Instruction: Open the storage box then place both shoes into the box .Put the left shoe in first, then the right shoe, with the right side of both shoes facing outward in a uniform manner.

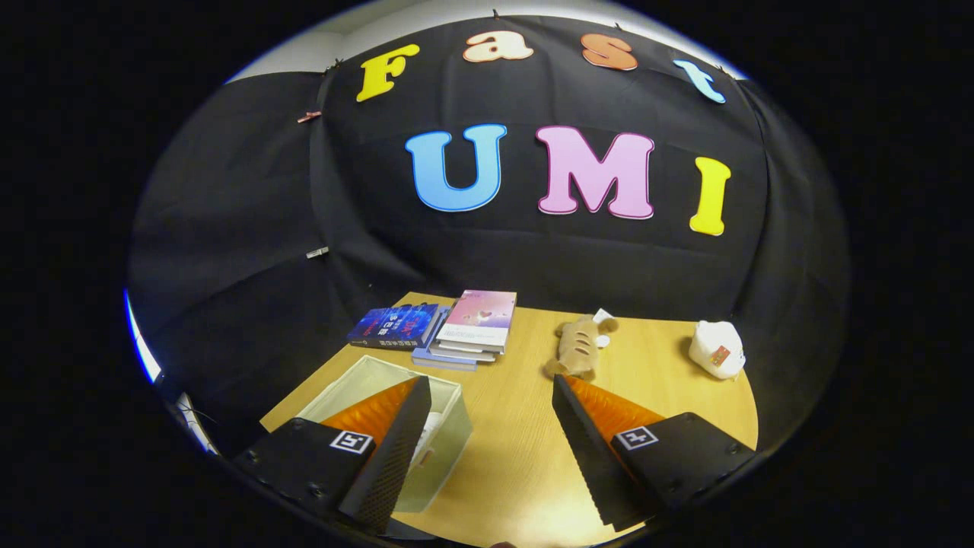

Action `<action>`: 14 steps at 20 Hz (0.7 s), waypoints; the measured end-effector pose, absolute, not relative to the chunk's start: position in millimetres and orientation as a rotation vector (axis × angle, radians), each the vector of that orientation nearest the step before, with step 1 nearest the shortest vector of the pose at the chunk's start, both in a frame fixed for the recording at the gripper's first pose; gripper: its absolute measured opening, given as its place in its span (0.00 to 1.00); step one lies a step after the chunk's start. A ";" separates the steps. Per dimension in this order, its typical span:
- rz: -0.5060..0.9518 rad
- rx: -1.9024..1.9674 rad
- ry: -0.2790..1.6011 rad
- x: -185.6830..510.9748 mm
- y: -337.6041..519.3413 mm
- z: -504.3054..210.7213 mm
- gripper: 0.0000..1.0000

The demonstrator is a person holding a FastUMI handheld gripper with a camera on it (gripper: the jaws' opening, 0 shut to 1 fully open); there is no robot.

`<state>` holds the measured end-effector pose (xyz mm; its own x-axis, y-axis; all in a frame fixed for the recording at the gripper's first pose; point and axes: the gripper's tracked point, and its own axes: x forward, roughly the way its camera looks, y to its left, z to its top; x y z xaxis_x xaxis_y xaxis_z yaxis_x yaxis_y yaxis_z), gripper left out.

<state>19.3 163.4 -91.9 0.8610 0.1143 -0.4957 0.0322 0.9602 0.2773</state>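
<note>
A pale, see-through storage box (450,435) stands on the wooden table (517,457) with its top open. My left finger covers much of it. Something white (428,440) shows inside the box beside that finger; I cannot tell what it is. My gripper (491,380) is open, its fingers spread wide above the table with nothing between them. The left fingertip hangs over the box and the right one over bare wood.
Beyond the fingers, a stack of books (473,329) and a dark blue book (396,326) lie at the table's far side. A brown plush toy (578,347) lies just ahead of the right finger. A white plush (717,348) sits far right near the edge.
</note>
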 end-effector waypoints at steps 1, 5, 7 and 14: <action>0.047 0.275 0.512 16.7 151.8 -85.4 0.99; 0.041 0.201 0.422 6.5 100.4 -60.5 0.99; 0.021 0.161 0.394 -1.5 75.3 -54.0 0.99; -0.013 0.116 0.357 -24.8 16.0 -54.3 0.98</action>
